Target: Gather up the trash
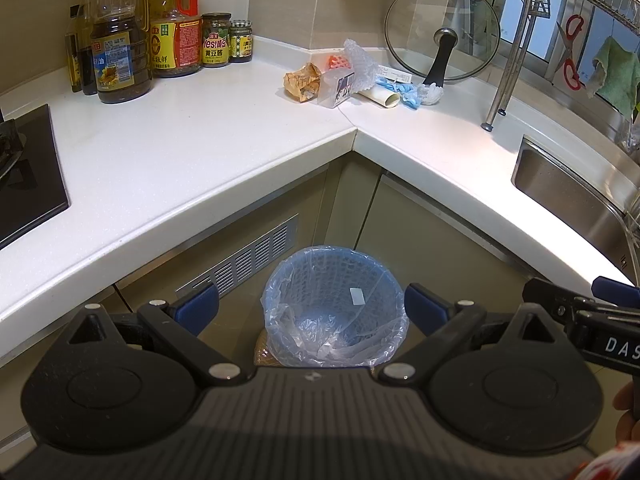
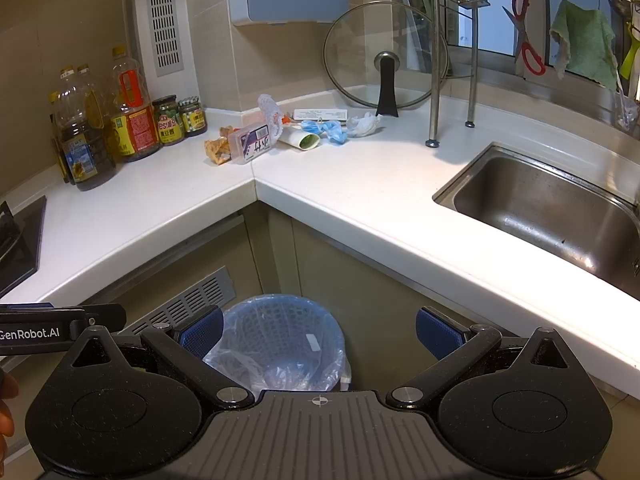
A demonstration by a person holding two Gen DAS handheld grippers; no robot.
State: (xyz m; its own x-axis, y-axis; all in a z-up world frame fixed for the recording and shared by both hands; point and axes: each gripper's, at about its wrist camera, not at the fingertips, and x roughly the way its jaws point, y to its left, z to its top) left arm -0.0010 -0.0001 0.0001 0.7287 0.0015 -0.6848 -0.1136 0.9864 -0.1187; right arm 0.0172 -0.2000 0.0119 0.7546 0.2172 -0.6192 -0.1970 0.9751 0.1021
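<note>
A heap of trash lies in the far corner of the white counter [image 1: 200,152]: a crumpled brown wrapper [image 1: 303,82], a clear plastic box [image 1: 335,87], bubble wrap [image 1: 362,65], a paper roll [image 1: 380,98] and blue crumpled plastic [image 1: 402,92]. The right wrist view shows the same wrapper [image 2: 218,150], box [image 2: 253,143], roll [image 2: 301,140] and blue plastic [image 2: 330,130]. On the floor below the corner stands a blue bin [image 1: 334,304] lined with a clear bag, also the bin [image 2: 280,340]. My left gripper [image 1: 311,309] and right gripper [image 2: 319,332] hang open above it, both holding nothing.
Oil bottles [image 1: 118,40] and sauce jars [image 1: 216,40] line the back left. A hob [image 1: 24,172] is at the left edge. A glass lid [image 1: 442,32] leans on the wall. The steel sink [image 2: 540,208] and a dish rack leg [image 2: 434,80] sit right.
</note>
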